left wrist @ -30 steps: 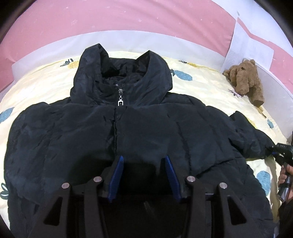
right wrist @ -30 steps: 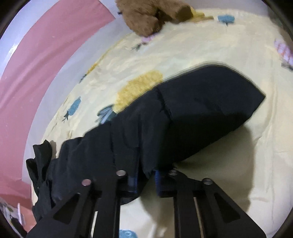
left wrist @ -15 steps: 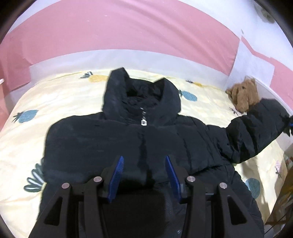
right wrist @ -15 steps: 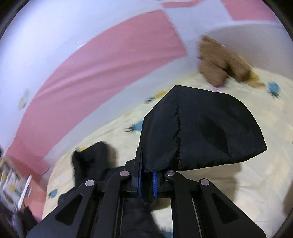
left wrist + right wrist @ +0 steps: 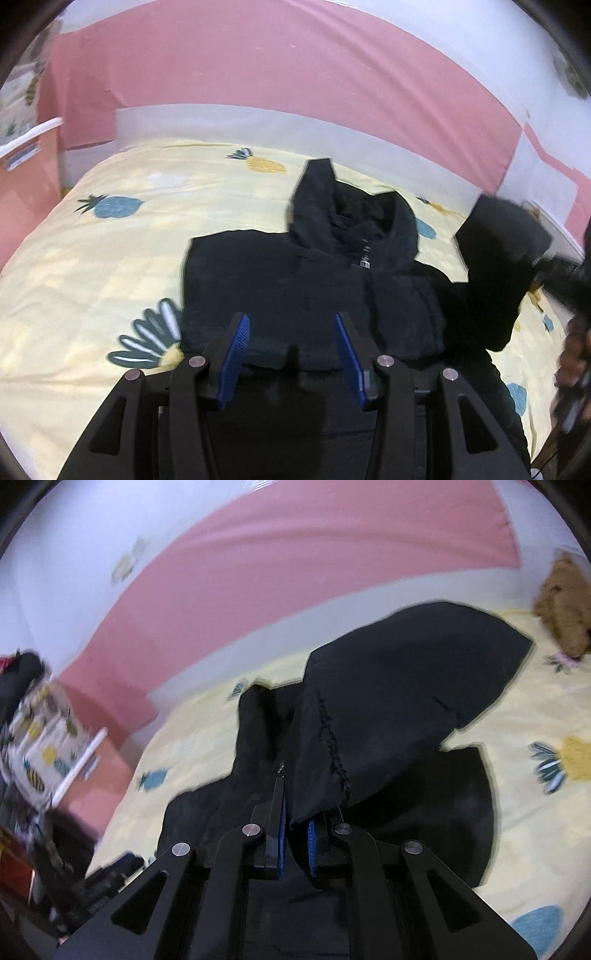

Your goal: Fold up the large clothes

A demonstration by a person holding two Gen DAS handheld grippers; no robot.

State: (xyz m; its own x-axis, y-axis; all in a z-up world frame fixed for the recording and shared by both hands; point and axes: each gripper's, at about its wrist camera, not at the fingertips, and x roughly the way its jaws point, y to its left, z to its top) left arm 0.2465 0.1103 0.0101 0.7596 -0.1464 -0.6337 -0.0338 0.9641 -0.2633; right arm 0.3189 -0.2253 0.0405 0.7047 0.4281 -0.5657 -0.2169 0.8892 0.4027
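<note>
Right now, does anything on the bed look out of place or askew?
Only the brown teddy bear, sitting by the wall apart from the black jacket. The sleeve is raised in the right gripper, as folding requires.

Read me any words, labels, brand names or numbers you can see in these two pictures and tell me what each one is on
No text can be read in either view.
Black jacket: a small light tag at the zipper, too blurred to read.
Lifted sleeve: a faint pale mark near the cuff, too small and blurred to read.
Bedsheet: only pineapple prints, no words.
Patterned cloth at the left edge of the right wrist view: pictures only, blurred.
</note>
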